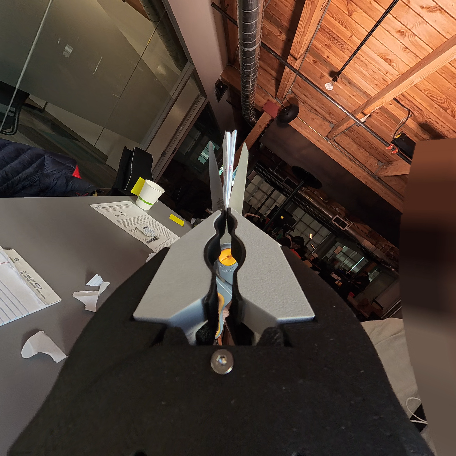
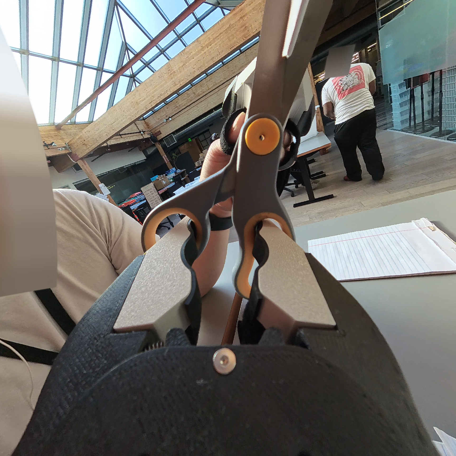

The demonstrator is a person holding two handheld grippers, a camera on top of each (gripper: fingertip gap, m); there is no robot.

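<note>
My left gripper (image 1: 226, 209) is shut on a folded white paper (image 1: 229, 167) that sticks up past its fingertips. The open blades of grey scissors (image 1: 240, 182) stand on either side of that paper, and their yellow pivot shows through the gap between my fingers. In the right wrist view my right gripper (image 2: 225, 224) has its fingers spread apart, one in each orange-lined handle loop of the scissors (image 2: 262, 138), and carries them upright above the table. The left gripper (image 2: 244, 88) and a hand show behind the scissors. The paper's edge (image 2: 293, 32) lies against a blade.
A grey table (image 1: 49, 234) bears a lined legal pad (image 1: 19, 283), also seen in the right wrist view (image 2: 382, 251). Several white paper scraps (image 1: 86, 298), a printed sheet (image 1: 138, 224), a yellow note (image 1: 176, 220) and a paper cup (image 1: 149, 195) lie there. A beige sleeve (image 2: 86, 234) is close on the left. The grippers' ends are close to 11 cm from one another.
</note>
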